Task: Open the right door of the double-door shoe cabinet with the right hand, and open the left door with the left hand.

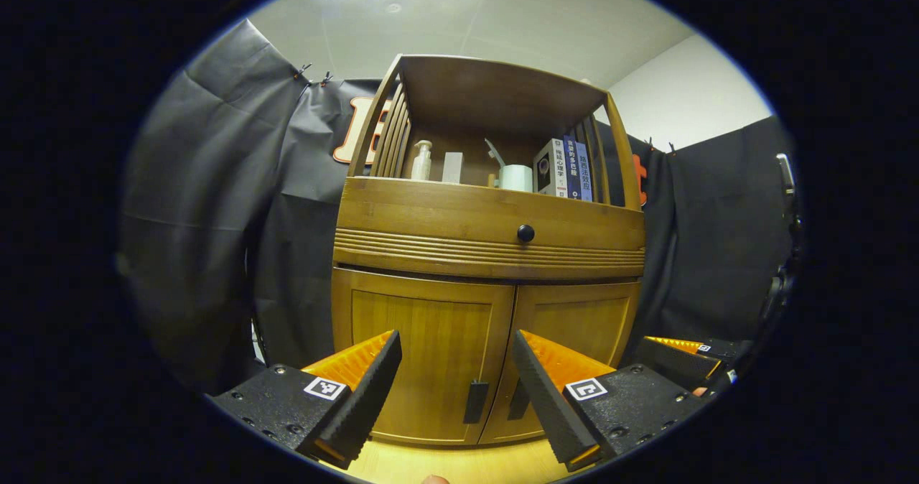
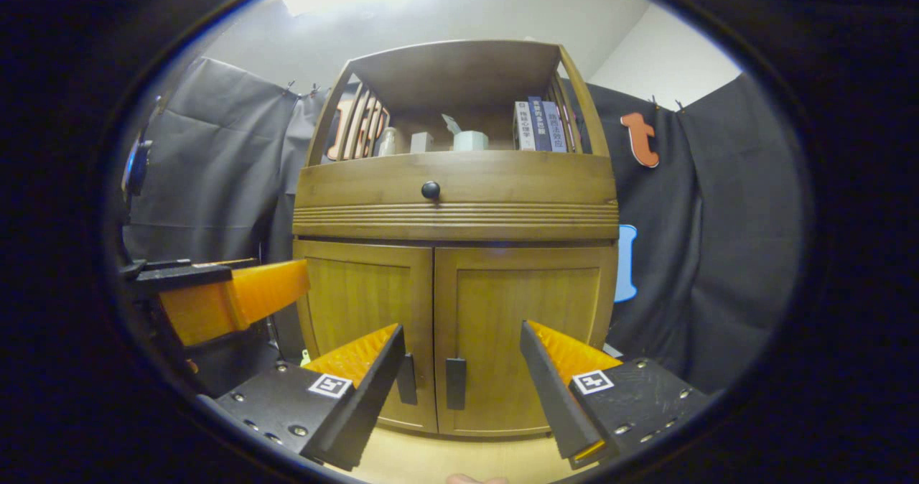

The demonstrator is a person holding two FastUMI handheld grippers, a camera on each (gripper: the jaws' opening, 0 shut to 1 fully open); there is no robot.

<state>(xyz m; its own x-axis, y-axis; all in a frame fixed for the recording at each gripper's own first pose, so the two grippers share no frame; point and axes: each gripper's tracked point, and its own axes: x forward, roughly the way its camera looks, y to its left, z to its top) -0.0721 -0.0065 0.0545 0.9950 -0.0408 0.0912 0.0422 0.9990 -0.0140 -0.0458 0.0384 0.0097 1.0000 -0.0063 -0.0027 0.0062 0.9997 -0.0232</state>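
Doors look rigid wood panel, hinged at outer edges, prob light swing, no flex; judged from looks only. Grab pts = the small dark vertical pulls low down beside the centre seam. L to R: left door (image 1: 423,358) w/ left handle (image 1: 474,401), then right door (image 2: 528,340) w/ right handle (image 2: 455,383). Both doors shut, flush. Pulls are thin, smooth-looking, so could slip; pinch across, pull straight out. Shoe cabinet (image 2: 456,204) = warm brown wood, ribbed band, drawer w/ round dark knob (image 2: 430,190), open shelf on top w/ books (image 2: 537,126) + bottles. Stands on pale floor, dead ahead of both. Left hand-held gripper (image 1: 456,383) released, jaws wide, short of the pulls. Right hand-held gripper (image 2: 463,383) released too, wide, not touching.
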